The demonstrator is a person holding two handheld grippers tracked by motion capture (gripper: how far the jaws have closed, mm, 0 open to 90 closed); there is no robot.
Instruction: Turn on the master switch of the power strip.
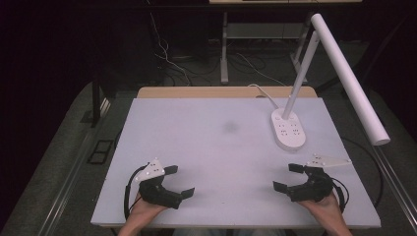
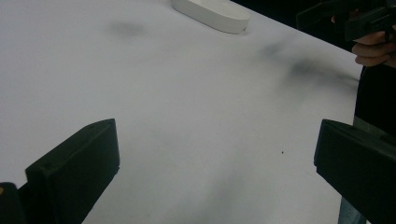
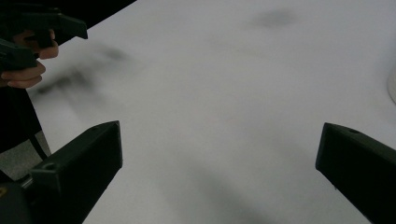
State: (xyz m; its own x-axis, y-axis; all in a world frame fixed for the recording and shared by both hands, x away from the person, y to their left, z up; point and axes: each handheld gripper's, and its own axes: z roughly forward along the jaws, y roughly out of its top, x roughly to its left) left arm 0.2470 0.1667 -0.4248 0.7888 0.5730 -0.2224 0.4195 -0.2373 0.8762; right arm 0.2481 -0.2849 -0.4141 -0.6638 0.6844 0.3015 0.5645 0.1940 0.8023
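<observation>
High view: we've got both grippers low at the near edge of the white counter (image 1: pixel 196 147), jaws wide apart, nothing between them. Left gripper (image 1: pixel 178 181), right gripper (image 1: pixel 287 177). Nearest thing is the desk lamp (image 1: pixel 288 129), base ahead & slightly right of the right gripper, long axis running away from us. Right hand's closer, so prob. its reach.

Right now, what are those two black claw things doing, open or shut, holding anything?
Left gripper: open, fingers wide apart, holding nothing.
Right gripper: open, fingers wide apart, holding nothing.
</observation>
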